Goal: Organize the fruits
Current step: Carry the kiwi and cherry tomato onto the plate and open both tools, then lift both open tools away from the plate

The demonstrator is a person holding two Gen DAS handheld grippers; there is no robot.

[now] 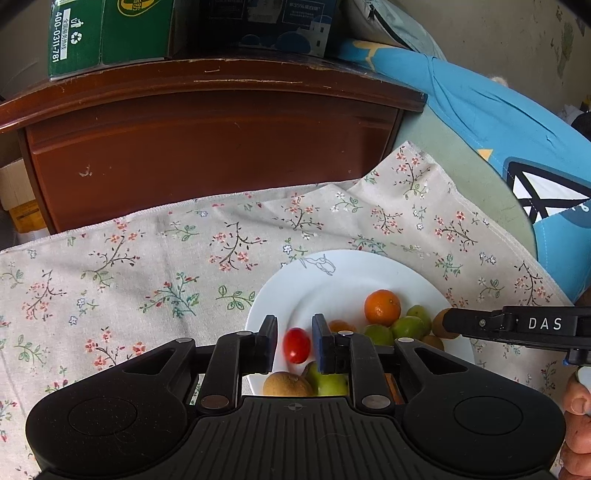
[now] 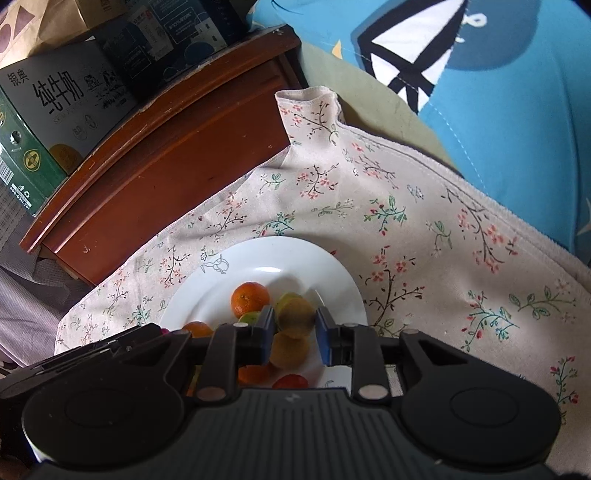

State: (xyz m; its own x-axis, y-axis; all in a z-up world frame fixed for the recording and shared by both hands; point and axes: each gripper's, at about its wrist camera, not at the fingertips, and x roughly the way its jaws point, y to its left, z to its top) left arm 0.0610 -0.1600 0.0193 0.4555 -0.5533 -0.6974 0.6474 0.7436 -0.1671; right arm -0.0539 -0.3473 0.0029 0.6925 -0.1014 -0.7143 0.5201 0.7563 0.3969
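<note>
A white plate [image 1: 332, 273] on the floral cloth holds several fruits: an orange mandarin [image 1: 382, 307], green limes [image 1: 408, 328], brown kiwis [image 1: 287, 384] and a red cherry tomato [image 1: 296, 345]. My left gripper [image 1: 294, 341] is open over the plate, the tomato between its fingers with gaps on both sides. My right gripper [image 2: 295, 330] is open above the plate [image 2: 258, 254], a brown kiwi [image 2: 295, 318] blurred between its fingers, apparently untouched. A mandarin [image 2: 250, 299] lies beyond it. The right gripper's finger also shows in the left wrist view [image 1: 517, 325].
A floral tablecloth [image 1: 147, 266] covers the surface. A dark red wooden cabinet [image 1: 207, 147] stands behind it with green and dark cartons [image 1: 110, 33] on top. Blue patterned bedding [image 1: 498, 122] lies at the right.
</note>
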